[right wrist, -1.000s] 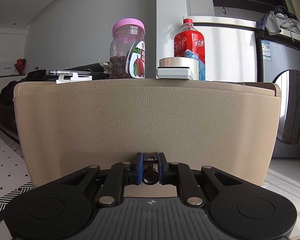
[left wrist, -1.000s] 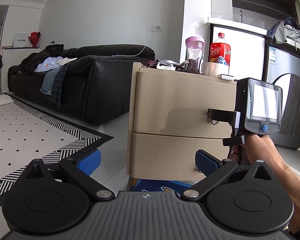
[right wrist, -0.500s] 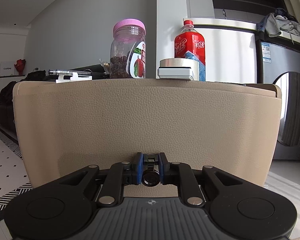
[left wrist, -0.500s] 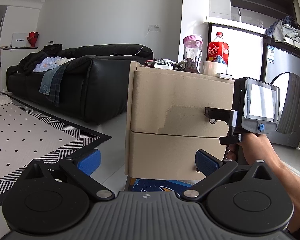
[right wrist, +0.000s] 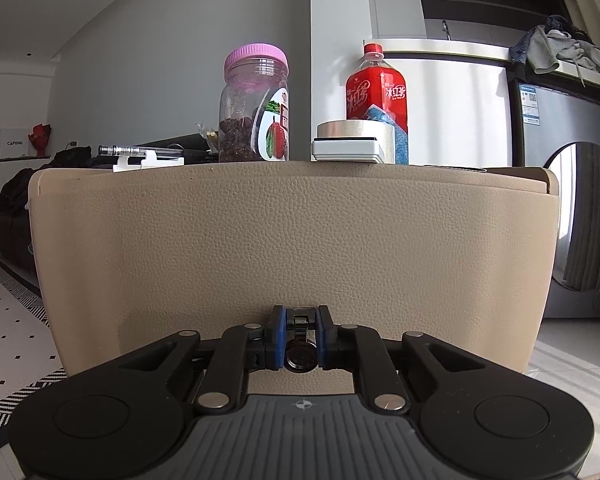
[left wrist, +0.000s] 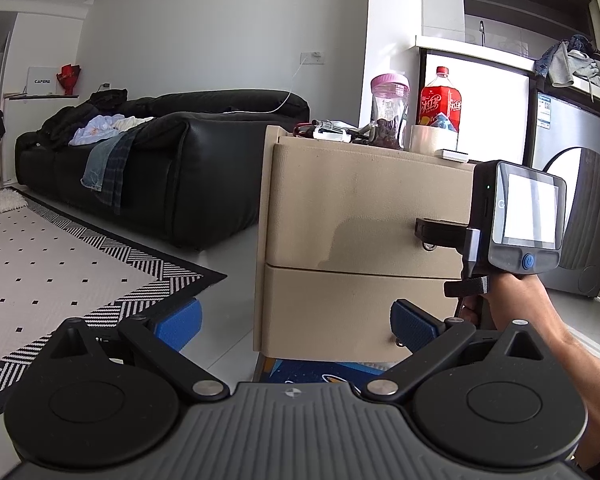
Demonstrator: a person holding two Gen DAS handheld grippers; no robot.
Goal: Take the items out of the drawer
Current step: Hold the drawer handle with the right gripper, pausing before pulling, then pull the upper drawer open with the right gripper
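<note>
The right tool is closest to its camera. Its two blue pads are squeezed shut on the small dark knob of the top drawer. It holds the knob because a pull on it is how the drawer slides out. The drawer front looks closed or only a crack open (the gap at its right end is hard to read). The things to take out are inside, so none of them can be seen yet.

The left tool waits lower down, in front of the tan cabinet. Its blue pads stand wide apart with nothing between them. It is likely kept free so it can reach in once the drawer is open. From this side, a hand can be seen holding the right tool up at the drawer.

On top of the cabinet stand a jar with a pink lid, a red drink bottle and a roll of tape. Farther back are a black sofa with clothes on it and a patterned rug on the floor.
</note>
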